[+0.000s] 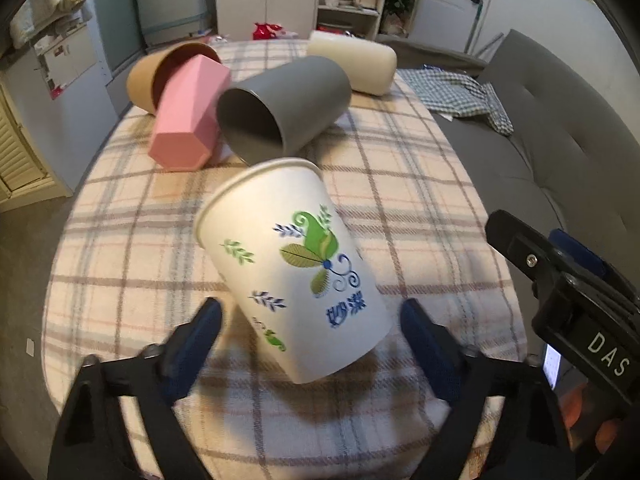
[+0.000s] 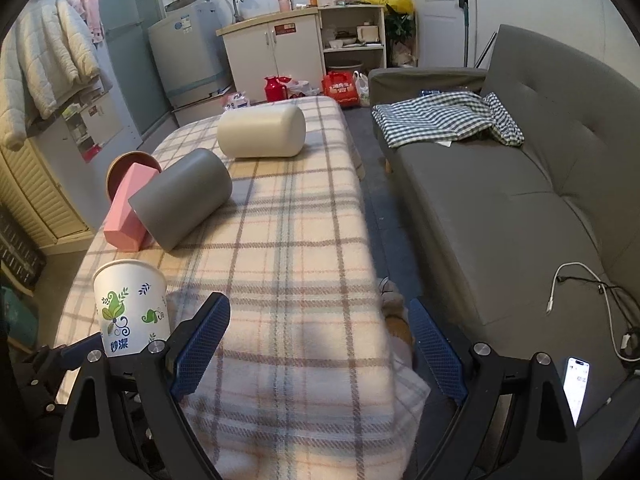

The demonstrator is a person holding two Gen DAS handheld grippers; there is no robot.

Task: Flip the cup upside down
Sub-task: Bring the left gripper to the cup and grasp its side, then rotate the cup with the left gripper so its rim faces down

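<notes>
A white paper cup [image 1: 292,268] with green and blue leaf print stands rim up on the plaid-covered table [image 1: 400,200]; it looks tilted in the left wrist view. My left gripper [image 1: 312,344] is open, its blue-padded fingers on either side of the cup's base, with a gap on each side. In the right wrist view the same cup [image 2: 130,306] stands at the near left. My right gripper [image 2: 320,344] is open and empty over the table's near right part. The right gripper's body [image 1: 568,292] shows at the right of the left wrist view.
Behind the cup lie a grey cup [image 1: 284,110], a pink faceted cup [image 1: 188,114], a brown cup [image 1: 160,76] and a cream cup [image 1: 352,60], all on their sides. A grey sofa [image 2: 520,184] with a checked cloth [image 2: 444,116] runs along the table's right.
</notes>
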